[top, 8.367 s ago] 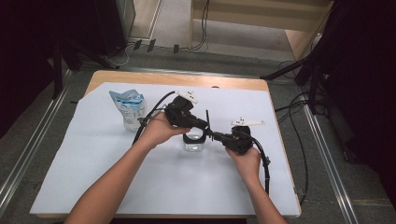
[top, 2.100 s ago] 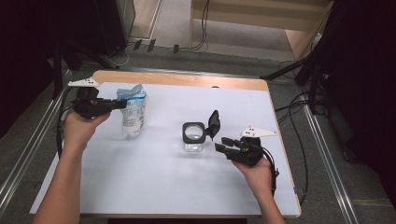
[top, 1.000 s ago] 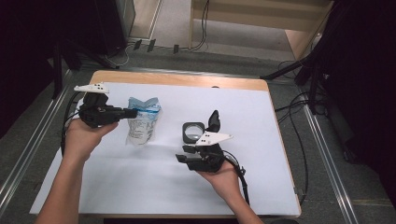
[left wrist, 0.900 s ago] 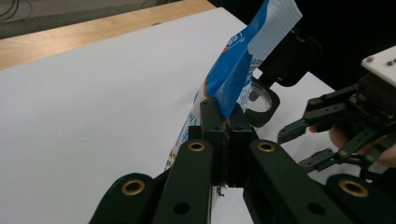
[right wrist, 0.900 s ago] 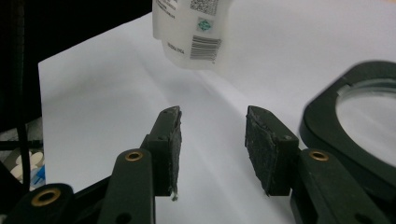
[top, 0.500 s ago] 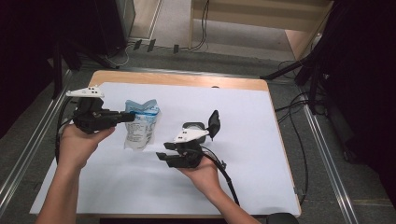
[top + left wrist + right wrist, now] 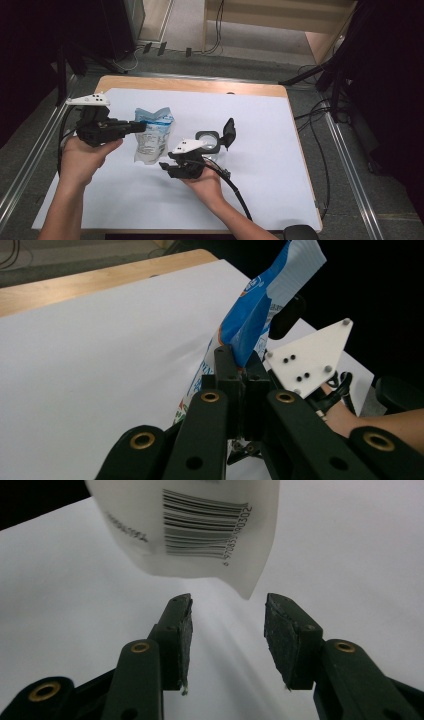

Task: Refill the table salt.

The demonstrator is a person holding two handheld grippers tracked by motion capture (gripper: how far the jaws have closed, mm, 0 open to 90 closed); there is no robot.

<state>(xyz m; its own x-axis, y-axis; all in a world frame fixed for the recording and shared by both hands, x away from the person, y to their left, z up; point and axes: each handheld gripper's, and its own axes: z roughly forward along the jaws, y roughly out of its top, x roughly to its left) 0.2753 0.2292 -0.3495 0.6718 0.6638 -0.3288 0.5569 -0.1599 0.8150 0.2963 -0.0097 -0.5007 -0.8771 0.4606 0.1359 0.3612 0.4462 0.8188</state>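
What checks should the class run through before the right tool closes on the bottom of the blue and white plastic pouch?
1. Left tool clamped on the blue and white plastic pouch's top edge: ok.
2. Right tool jaws apart: ok.
3. Pouch bottom corner between right tool's pads: not ok, it hangs just beyond them.
4. Pouch lifted off the white table sheet: cannot tell.
5. Small clear container with black flip lid clear of the right hand: cannot tell, it sits close behind.

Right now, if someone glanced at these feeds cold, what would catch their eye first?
Most striking is the blue and white pouch, hanging tilted above the white table cover, pinched at its top edge by the left gripper left of centre. Just below it, the right gripper points its open jaws at the pouch's bottom corner without touching it. Behind that hand stands a clear container with its black lid flipped up.
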